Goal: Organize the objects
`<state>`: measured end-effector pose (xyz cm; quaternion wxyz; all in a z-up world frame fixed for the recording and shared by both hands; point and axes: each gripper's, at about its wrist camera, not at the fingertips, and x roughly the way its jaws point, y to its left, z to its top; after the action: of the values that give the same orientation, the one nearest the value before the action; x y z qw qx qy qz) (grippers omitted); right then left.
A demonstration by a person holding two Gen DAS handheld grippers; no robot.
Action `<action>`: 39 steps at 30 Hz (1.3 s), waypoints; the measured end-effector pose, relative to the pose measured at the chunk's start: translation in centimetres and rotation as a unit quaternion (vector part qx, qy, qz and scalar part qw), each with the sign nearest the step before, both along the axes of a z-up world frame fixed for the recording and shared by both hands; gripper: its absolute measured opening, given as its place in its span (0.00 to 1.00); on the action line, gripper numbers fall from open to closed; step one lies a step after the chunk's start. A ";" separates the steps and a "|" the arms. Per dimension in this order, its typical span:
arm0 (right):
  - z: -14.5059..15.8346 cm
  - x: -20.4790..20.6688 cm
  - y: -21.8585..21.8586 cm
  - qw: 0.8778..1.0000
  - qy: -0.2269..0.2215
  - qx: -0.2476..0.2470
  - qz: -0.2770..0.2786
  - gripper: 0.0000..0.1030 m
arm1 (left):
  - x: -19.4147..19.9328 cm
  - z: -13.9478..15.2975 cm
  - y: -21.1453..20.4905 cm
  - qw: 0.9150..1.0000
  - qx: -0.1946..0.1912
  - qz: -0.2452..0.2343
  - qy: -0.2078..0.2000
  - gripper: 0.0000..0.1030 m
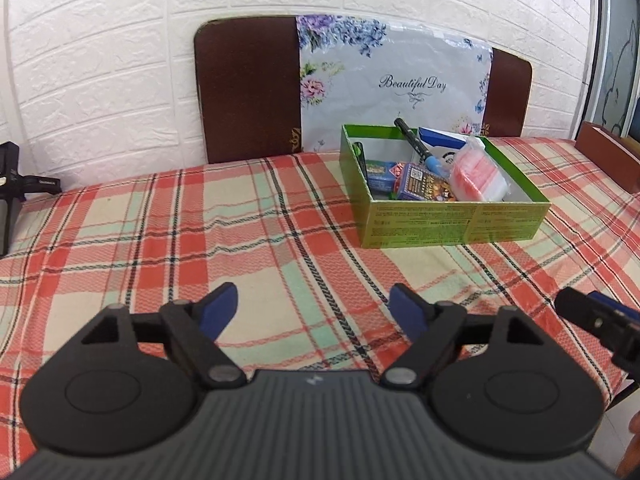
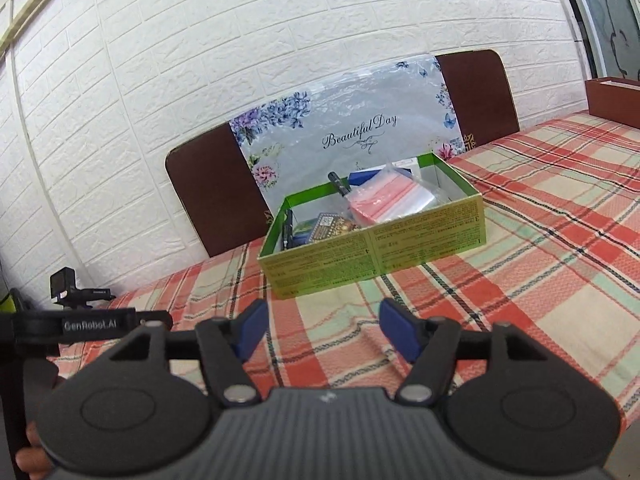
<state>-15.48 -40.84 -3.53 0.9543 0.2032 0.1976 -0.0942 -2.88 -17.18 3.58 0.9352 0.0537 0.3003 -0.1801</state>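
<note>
The left tongs (image 1: 314, 310) hang with their blue pads spread apart and nothing between them, above a surface (image 1: 200, 248) draped in a woven plaid cloth of red, cream and mint. The right tongs (image 2: 322, 330) are likewise spread apart and unloaded. Ahead of both stands a rectangular green cardboard box (image 1: 454, 226) with printed yellow-green side walls and an open top. Inside it, a black pen with a blue barrel (image 1: 418, 146) leans tilted against the far wall, a crinkled clear plastic bag with red-striped contents (image 1: 474, 176) lies at the right, and glossy printed card packs (image 1: 420, 184) lie beside it. Behind the box, a floral plastic sheet (image 1: 400, 76) and a dark brown rounded board (image 1: 246, 88) lean against a white embossed brick-pattern wall (image 1: 100, 60).
</note>
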 end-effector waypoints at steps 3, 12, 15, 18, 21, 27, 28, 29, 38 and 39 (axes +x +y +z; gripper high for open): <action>0.9 -0.2 0.8 1.000 -0.006 -0.009 -0.002 0.88 | -0.4 0.3 0.6 1.000 -0.004 0.003 -0.003 0.93; 2.8 -0.7 2.4 0.999 -0.023 -0.022 0.001 1.00 | -1.3 0.7 1.7 1.000 -0.002 0.013 -0.017 1.00; 2.8 -0.7 2.7 0.999 -0.023 -0.025 -0.001 1.00 | -1.4 0.8 1.9 1.000 0.001 0.015 -0.017 1.00; 2.7 -0.5 2.8 0.999 -0.020 -0.025 -0.001 1.00 | -1.5 0.7 2.0 1.000 0.006 0.019 -0.017 1.00; 2.4 -0.3 3.0 1.000 -0.015 -0.026 0.000 1.00 | -1.6 0.5 2.0 1.000 0.015 0.024 -0.014 1.00; 1.8 0.1 3.4 1.000 -0.003 -0.030 0.003 1.00 | -1.6 0.1 1.9 0.999 0.028 0.026 -0.003 1.00; 1.7 0.1 3.4 1.000 -0.001 -0.030 0.004 1.00 | -1.6 0.0 1.9 0.999 0.029 0.026 -0.002 1.00; 1.6 0.2 3.4 1.000 0.001 -0.030 0.005 1.00 | -1.6 -0.1 1.9 0.999 0.029 0.025 -0.001 1.00; 1.0 0.5 3.2 0.999 0.015 -0.033 0.001 1.00 | -1.8 -0.2 1.8 0.999 0.032 0.024 -0.003 1.00; 1.0 0.5 3.2 0.999 0.016 -0.032 0.002 1.00 | -1.9 -0.2 1.8 0.999 0.033 0.024 -0.005 1.00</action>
<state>-14.99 -37.61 -2.55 0.9573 0.1706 0.2097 -0.1022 -4.79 -15.43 3.40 0.9384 0.0784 0.3027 -0.1474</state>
